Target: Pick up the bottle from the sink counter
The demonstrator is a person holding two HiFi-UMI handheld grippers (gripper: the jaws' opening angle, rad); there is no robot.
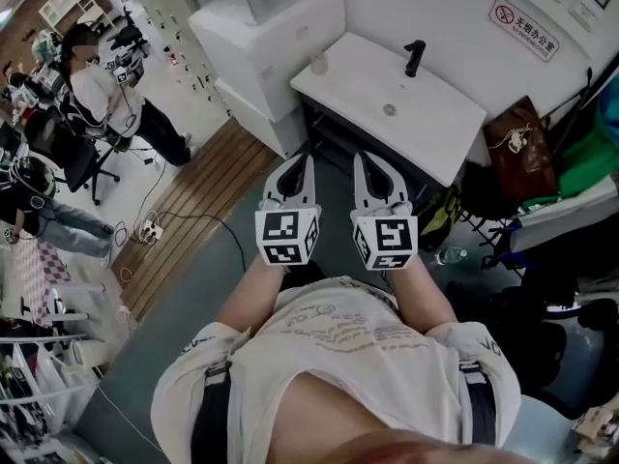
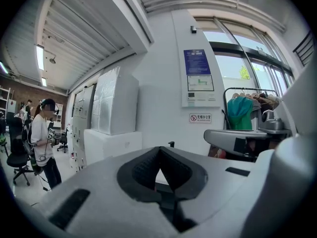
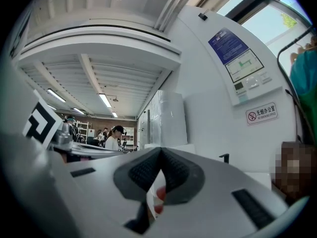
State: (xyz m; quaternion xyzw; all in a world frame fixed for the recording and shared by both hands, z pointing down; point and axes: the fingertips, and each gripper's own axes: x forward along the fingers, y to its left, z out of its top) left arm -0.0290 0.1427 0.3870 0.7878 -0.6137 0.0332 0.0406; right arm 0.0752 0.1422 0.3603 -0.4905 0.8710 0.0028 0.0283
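Note:
In the head view a small clear bottle (image 1: 318, 63) stands at the far left corner of the white sink counter (image 1: 435, 124), left of the black tap (image 1: 414, 58). My left gripper (image 1: 296, 165) and right gripper (image 1: 370, 167) are held side by side in front of the counter, short of its near edge, pointing at it. Both are shut, with nothing between the pads. In the left gripper view the left gripper (image 2: 158, 150) has its jaws closed tip to tip, with the tap (image 2: 171, 144) just beyond. The right gripper (image 3: 159, 151) looks the same. Neither gripper view shows the bottle.
White cabinets (image 1: 271, 37) stand left of the sink. A brown bag (image 1: 522, 148) hangs to the counter's right, above clutter and a plastic bottle (image 1: 450, 255) on the floor. A person (image 1: 97, 90) stands far left, near a power strip with cables (image 1: 150, 228).

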